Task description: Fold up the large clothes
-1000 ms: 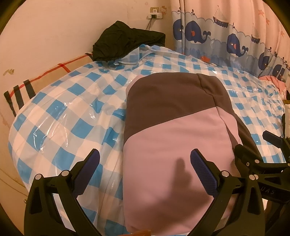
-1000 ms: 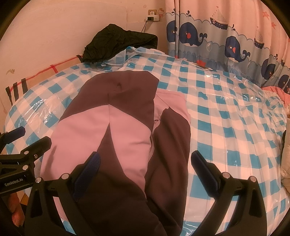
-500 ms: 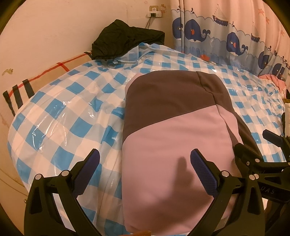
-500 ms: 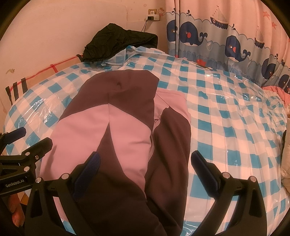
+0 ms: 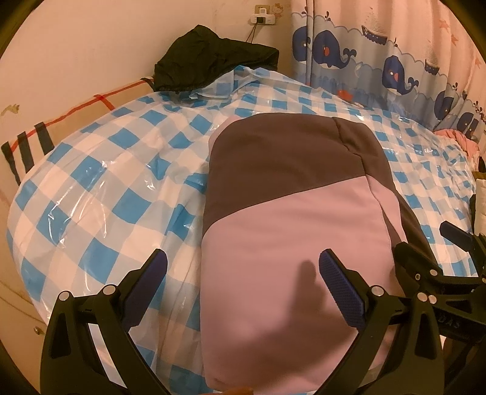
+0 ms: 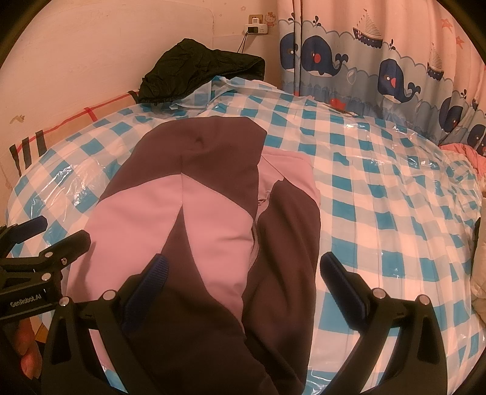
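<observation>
A large pink and dark brown garment [image 5: 291, 243] lies partly folded on the bed, near its front edge; it also shows in the right wrist view [image 6: 206, 218], with a brown sleeve laid along its right side. My left gripper [image 5: 243, 279] is open and empty, hovering above the garment's near left part. My right gripper [image 6: 243, 276] is open and empty, above the garment's near right part. Each gripper shows at the edge of the other's view: the right one [image 5: 431, 252], the left one [image 6: 54, 234].
The bed has a blue and white checked cover under clear plastic [image 5: 100, 188]. A black garment [image 5: 212, 54] is heaped at the far wall by a socket [image 5: 264, 18]. A whale curtain [image 6: 379, 70] hangs at the back right. Pink cloth [image 6: 464, 152] lies far right.
Both views have barely shifted; the left gripper has edged slightly to the left. Both grippers stay open and the garment has not moved.
</observation>
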